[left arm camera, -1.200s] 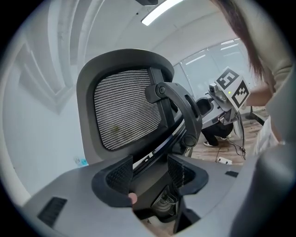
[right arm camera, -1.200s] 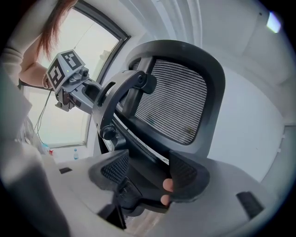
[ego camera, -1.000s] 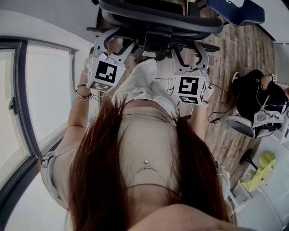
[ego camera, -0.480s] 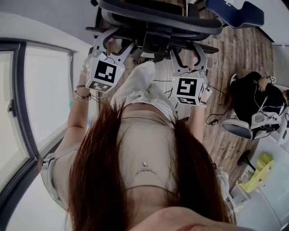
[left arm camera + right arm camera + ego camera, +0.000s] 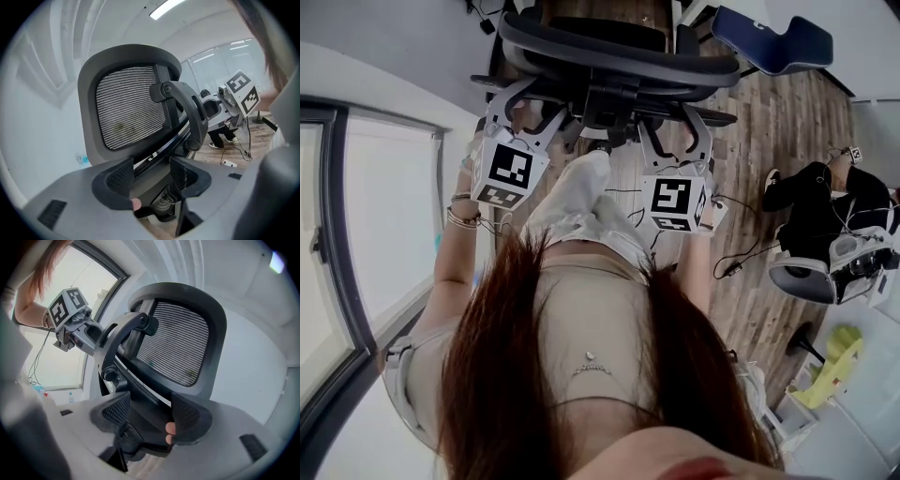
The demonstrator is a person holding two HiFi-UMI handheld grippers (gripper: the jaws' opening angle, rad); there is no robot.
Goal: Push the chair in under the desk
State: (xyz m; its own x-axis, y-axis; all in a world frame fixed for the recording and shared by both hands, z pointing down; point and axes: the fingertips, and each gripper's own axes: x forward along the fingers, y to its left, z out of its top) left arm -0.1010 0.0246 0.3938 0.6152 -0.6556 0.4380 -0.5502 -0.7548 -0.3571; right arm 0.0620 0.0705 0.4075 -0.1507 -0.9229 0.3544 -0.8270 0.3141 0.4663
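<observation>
A black office chair (image 5: 619,52) with a mesh back (image 5: 131,105) stands just ahead of me at the top of the head view. My left gripper (image 5: 525,98) is open, its jaws set either side of the chair's lower back frame (image 5: 150,176). My right gripper (image 5: 673,131) is open too, against the same frame (image 5: 150,416) a little to the right. Neither gripper clamps the chair. The mesh back (image 5: 176,343) rises above both. I cannot clearly make out a desk.
A blue chair (image 5: 773,37) stands at the top right. A person in black (image 5: 811,202) sits at the right on the wood floor (image 5: 769,122), where cables (image 5: 736,262) trail. A large window (image 5: 384,234) runs along the left.
The chair has rolled away from me, towards the top of the head view. Both grippers moved forward with it, still against its back, and I have stepped after them.
</observation>
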